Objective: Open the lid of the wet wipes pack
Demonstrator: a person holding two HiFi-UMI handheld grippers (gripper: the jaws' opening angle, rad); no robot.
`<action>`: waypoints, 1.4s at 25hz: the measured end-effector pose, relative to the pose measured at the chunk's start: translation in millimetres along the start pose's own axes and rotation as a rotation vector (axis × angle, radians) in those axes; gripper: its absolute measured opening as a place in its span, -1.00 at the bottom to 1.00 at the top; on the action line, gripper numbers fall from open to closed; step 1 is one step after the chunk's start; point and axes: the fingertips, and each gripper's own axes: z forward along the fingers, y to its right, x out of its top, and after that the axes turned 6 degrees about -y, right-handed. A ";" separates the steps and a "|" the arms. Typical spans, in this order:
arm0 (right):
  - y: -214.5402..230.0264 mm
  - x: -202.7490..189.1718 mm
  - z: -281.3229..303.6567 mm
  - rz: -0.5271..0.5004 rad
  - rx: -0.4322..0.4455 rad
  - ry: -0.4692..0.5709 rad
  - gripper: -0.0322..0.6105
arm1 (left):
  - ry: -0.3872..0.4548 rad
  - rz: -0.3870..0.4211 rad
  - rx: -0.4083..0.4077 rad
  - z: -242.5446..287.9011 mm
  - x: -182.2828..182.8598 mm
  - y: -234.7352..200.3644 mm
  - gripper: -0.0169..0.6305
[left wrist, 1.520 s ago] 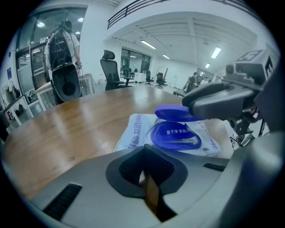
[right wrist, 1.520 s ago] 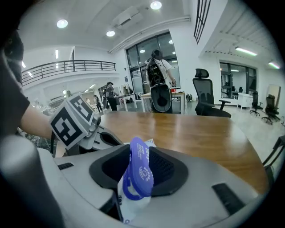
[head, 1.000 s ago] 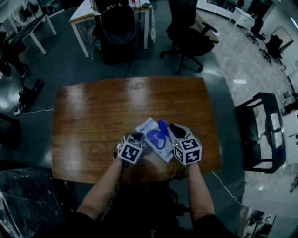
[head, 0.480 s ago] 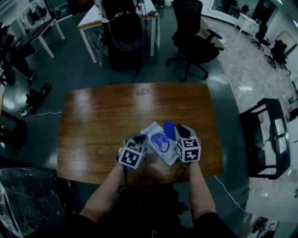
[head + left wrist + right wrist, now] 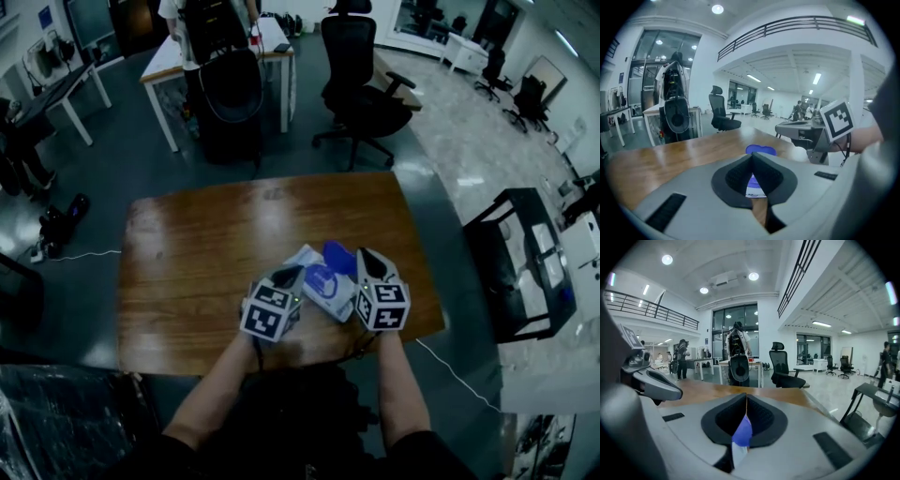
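1. Table [image 5: 187,262]: brown wood with a glossy top, filling the centre of the head view.
2. Wet wipes pack [image 5: 312,282]: white with blue print. It sits over the table's 5 o'clock area, between the two grippers. Whether it touches the wood cannot be told.
3. Lid [image 5: 338,254]: blue flap, standing up from the pack's 1 o'clock edge.
4. Left gripper [image 5: 292,276]: at the pack's 8 o'clock. Its own view shows the jaws closed on the pack's white printed edge.
5. Right gripper [image 5: 360,258]: at the pack's 2 o'clock. Its jaws are pinched narrow on the blue lid.
6. Office chair [image 5: 361,89]: black, on the floor at the table's 12 o'clock, well apart from it.
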 end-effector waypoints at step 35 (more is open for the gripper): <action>-61.3 64.2 -236.2 -0.019 0.290 0.365 -0.87 | 0.350 0.107 0.067 -136.3 90.1 165.3 -0.93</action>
